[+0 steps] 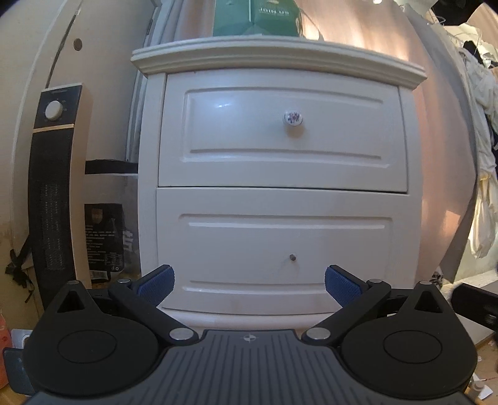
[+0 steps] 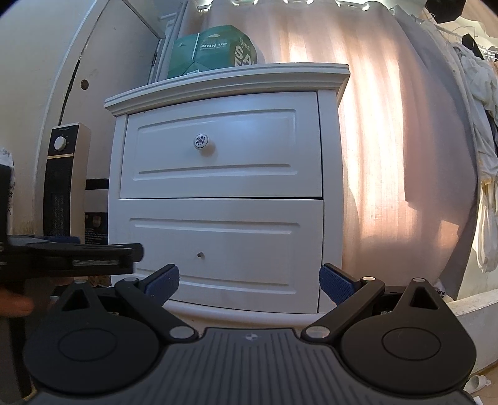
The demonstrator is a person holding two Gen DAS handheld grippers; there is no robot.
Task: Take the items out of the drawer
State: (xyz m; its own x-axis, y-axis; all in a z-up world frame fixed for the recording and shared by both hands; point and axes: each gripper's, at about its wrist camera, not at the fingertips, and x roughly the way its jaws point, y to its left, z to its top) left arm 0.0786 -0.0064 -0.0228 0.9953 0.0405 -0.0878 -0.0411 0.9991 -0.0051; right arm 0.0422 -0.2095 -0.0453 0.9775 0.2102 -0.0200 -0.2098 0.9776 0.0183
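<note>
A white nightstand (image 1: 149, 193) (image 2: 331, 174) with two drawers faces both cameras. Its upper drawer (image 1: 281, 134) (image 2: 222, 146) is closed and carries a round floral knob (image 1: 293, 118) (image 2: 202, 140). The lower drawer (image 1: 286, 246) (image 2: 222, 249) is closed too, with only a bare screw (image 1: 292, 257) (image 2: 200, 254) where a knob would sit. My left gripper (image 1: 249, 285) is open and empty in front of the lower drawer. My right gripper (image 2: 249, 285) is likewise open and empty, a little farther back. The left gripper's body (image 2: 71, 254) shows at the left of the right wrist view.
A green carton (image 1: 258, 15) (image 2: 211, 51) stands on the nightstand. A tall black-and-cream heater (image 1: 56, 187) (image 2: 63, 183) stands to its left, a dark package (image 1: 105, 240) between them. A pink curtain (image 2: 398, 140) hangs to the right, with clothes (image 2: 479, 93) beyond.
</note>
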